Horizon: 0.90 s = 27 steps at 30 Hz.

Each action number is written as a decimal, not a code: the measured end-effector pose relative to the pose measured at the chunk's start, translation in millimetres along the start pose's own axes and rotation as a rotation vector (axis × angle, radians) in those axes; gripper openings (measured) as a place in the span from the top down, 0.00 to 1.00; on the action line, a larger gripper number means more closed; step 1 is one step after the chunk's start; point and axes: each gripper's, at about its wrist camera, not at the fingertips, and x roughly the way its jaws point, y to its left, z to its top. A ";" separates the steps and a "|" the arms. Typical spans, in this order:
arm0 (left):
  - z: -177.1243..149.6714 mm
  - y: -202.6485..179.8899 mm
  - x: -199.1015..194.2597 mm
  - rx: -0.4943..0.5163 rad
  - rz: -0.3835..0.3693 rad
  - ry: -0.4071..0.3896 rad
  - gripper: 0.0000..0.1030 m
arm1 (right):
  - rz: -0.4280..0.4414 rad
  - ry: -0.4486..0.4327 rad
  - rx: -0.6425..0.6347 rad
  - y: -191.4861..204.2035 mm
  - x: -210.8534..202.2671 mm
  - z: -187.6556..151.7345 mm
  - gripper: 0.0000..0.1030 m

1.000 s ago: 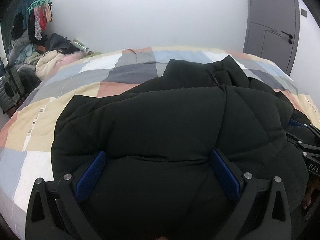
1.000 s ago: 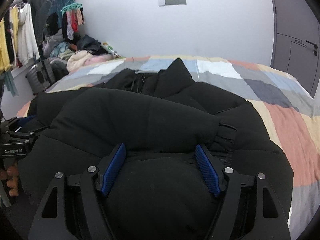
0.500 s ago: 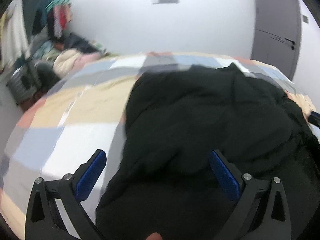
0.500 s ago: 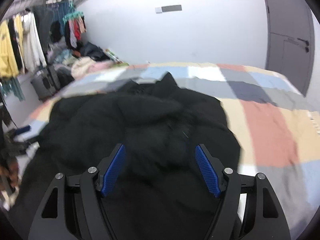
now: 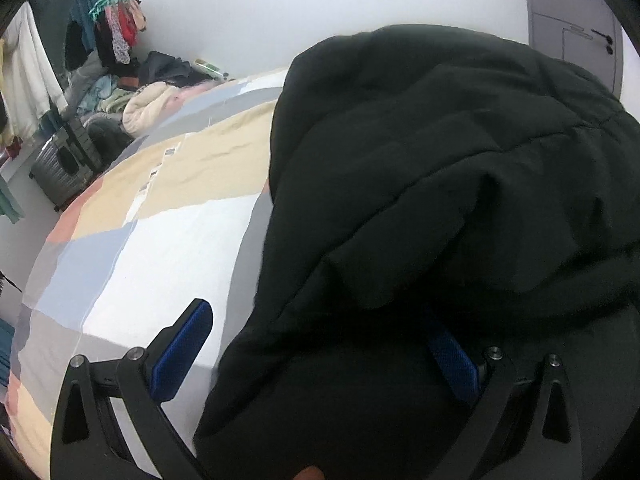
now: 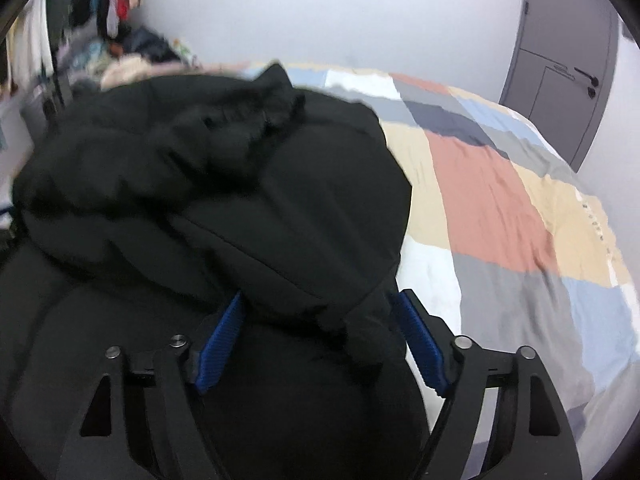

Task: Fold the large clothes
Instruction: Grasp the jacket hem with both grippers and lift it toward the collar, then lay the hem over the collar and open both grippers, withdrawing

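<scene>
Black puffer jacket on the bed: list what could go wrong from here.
1. The black puffer jacket bulges between the right gripper fingers, which stand wide apart; the bulky fabric may slip and undo the fold.
2. Jacket fabric covers one left gripper finger, hiding the grasp; it may catch extra layers.

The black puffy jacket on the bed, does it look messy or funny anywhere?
Yes. The black jacket isn't lying flat: it is bunched into a lumpy heap on the patchwork bedspread, with folds sticking up unevenly. In the left wrist view it bulges up high. No damage or spill shows.
</scene>
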 end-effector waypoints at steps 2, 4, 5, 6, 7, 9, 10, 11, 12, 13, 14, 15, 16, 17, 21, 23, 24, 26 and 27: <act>0.7 -0.3 2.2 -0.015 0.004 -0.011 0.00 | -0.001 0.017 -0.005 -1.9 7.4 -4.0 0.22; 1.1 1.2 4.0 -0.039 0.007 -0.016 0.00 | -0.010 0.021 -0.003 -4.0 12.0 -5.8 0.16; 1.8 2.5 5.3 -0.051 0.009 -0.021 0.00 | -0.014 0.021 -0.007 -3.7 14.3 -5.7 0.16; 2.8 2.9 6.0 -0.060 0.010 -0.026 0.00 | -0.019 0.014 -0.008 -3.4 16.5 -4.6 0.16; 3.9 4.3 6.1 -0.071 0.007 -0.034 0.00 | -0.024 0.000 -0.004 -3.4 17.1 -2.7 0.16; 3.9 7.2 2.2 -0.095 0.000 -0.060 0.00 | -0.038 -0.058 0.016 -6.4 13.4 4.1 0.16; 5.5 7.9 0.2 -0.105 0.000 -0.073 0.00 | -0.044 -0.101 0.035 -8.8 8.4 8.8 0.16; 6.3 9.5 -2.5 -0.118 -0.002 -0.091 0.00 | -0.044 -0.134 0.052 -11.9 3.9 12.8 0.16; 6.6 10.8 -5.7 -0.130 -0.004 -0.110 0.00 | -0.042 -0.168 0.071 -15.0 -1.5 16.0 0.16; 6.8 11.8 -9.5 -0.143 -0.006 -0.130 0.00 | -0.039 -0.197 0.089 -18.2 -6.7 18.6 0.16; 6.5 12.2 -11.9 -0.151 -0.006 -0.141 0.00 | -0.037 -0.217 0.102 -21.0 -10.6 20.4 0.16; 6.8 12.4 -14.1 -0.160 -0.004 -0.155 0.00 | -0.034 -0.237 0.115 -23.7 -14.6 21.1 0.16; 7.0 12.1 -16.7 -0.167 -0.003 -0.165 0.00 | -0.029 -0.252 0.126 -26.2 -17.1 21.3 0.16; 7.2 10.6 -20.0 -0.172 -0.002 -0.173 0.00 | -0.023 -0.265 0.135 -28.8 -19.2 21.4 0.16; 3.5 1.2 -20.9 -0.175 -0.002 -0.180 0.00 | -0.004 -0.287 0.178 -42.2 -18.7 22.3 0.17; 6.0 10.6 -15.5 -0.176 -0.005 -0.168 0.00 | -0.007 -0.272 0.182 -45.8 -10.6 19.8 0.17; 5.2 12.3 -17.0 -0.178 -0.011 -0.164 0.00 | -0.009 -0.262 0.178 -45.9 -5.8 22.3 0.16; 4.8 14.8 -14.1 -0.162 -0.027 -0.140 0.00 | -0.004 -0.241 0.187 -47.5 2.7 22.4 0.16; 4.2 18.9 -13.1 -0.152 -0.028 -0.132 0.00 | 0.001 -0.232 0.199 -47.5 4.8 21.4 0.16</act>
